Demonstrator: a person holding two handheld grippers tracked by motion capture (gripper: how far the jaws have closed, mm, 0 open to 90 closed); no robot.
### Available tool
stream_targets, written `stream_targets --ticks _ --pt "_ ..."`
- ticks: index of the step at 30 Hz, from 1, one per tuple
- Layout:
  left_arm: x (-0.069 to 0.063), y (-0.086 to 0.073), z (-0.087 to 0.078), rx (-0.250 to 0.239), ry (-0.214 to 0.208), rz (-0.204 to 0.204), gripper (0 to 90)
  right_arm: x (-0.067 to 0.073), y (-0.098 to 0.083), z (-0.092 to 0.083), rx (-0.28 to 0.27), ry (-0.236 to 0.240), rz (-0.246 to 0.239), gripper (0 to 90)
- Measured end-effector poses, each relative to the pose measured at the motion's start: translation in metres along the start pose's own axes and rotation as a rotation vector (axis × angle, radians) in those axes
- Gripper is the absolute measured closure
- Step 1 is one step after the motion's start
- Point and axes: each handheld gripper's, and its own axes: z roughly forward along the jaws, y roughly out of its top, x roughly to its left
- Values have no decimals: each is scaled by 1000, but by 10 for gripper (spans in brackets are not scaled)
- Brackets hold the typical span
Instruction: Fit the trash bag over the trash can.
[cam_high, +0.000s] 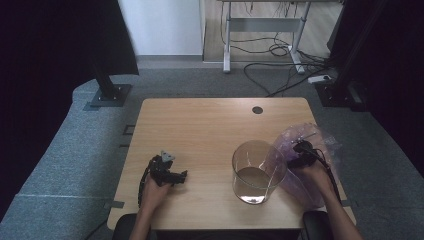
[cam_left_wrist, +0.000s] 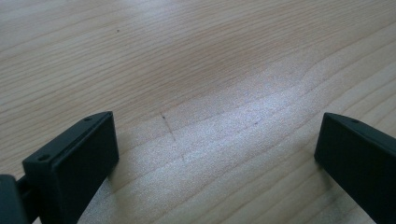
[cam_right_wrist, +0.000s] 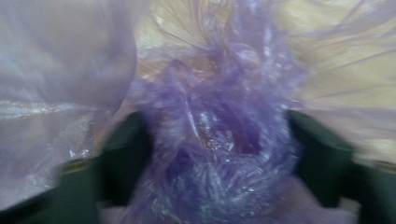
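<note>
A crumpled, see-through purple plastic bag (cam_high: 326, 142) lies on the right side of the wooden table (cam_high: 200, 125), against a clear round glass container (cam_high: 258, 171). My right gripper (cam_high: 299, 154) is down in the bag. In the blurred right gripper view a bunched wad of the purple film (cam_right_wrist: 219, 116) fills the gap between the two jaws and touches both, so my right gripper (cam_right_wrist: 219, 163) is shut on it. My left gripper (cam_high: 181, 176) rests low on the table at the left front. Its jaws stand wide apart over bare wood in the left gripper view (cam_left_wrist: 217, 154).
The glass container stands close to the front edge, with something brownish at its bottom. A dark round grommet (cam_high: 257, 109) sits near the table's far edge. Beyond the table are grey carpet, stand bases, loose cables and a desk frame (cam_high: 262, 30).
</note>
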Motion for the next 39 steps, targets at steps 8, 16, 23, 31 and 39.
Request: stream_targets --ticks 8,16,23,31,39 --pt "0 0 0 -1 1 -1 0 -6 -7 -9 18 38 -58 806" --pt "0 0 0 -1 1 -1 0 -6 -10 -21 16 66 -80 816" --pt "0 0 0 -1 1 -2 0 -3 -4 -50 -35 80 -104 815" --pt "0 0 0 -2 2 -2 0 -4 0 -77 -70 89 -109 814" --pt "0 0 0 -2 2 -3 0 -4 3 -101 -101 95 -132 812"
